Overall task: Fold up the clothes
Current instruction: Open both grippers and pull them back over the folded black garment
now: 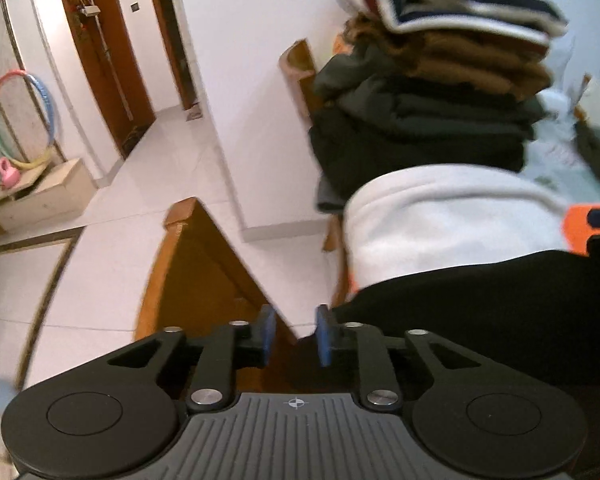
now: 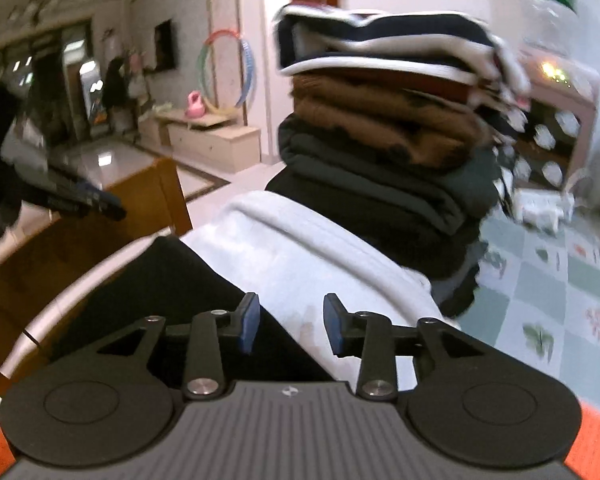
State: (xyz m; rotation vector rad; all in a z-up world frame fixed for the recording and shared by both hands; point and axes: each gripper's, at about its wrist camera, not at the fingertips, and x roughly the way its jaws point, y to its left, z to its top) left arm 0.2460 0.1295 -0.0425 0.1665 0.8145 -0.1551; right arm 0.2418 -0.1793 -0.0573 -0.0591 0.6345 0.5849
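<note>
A folded garment lies in front of both grippers, its black part (image 1: 480, 312) nearest and its pale grey part (image 1: 440, 216) beyond, with orange showing at its edges. My left gripper (image 1: 296, 334) stands open at the garment's left edge, over a wooden chair, with nothing between its blue pads. My right gripper (image 2: 291, 324) is open just above the seam between the black part (image 2: 160, 288) and the grey part (image 2: 308, 256); its pads do not press on the cloth. The left gripper (image 2: 80, 200) also shows blurred at the left of the right wrist view.
Behind the garment rises a tall stack of folded clothes (image 1: 420, 100) (image 2: 380, 140), dark below, brown in the middle, striped on top. A checked tablecloth (image 2: 540, 280), a perforated box (image 2: 552, 132) and a water bottle (image 2: 548, 0) lie to the right. Wooden chairs (image 1: 204, 264) stand left.
</note>
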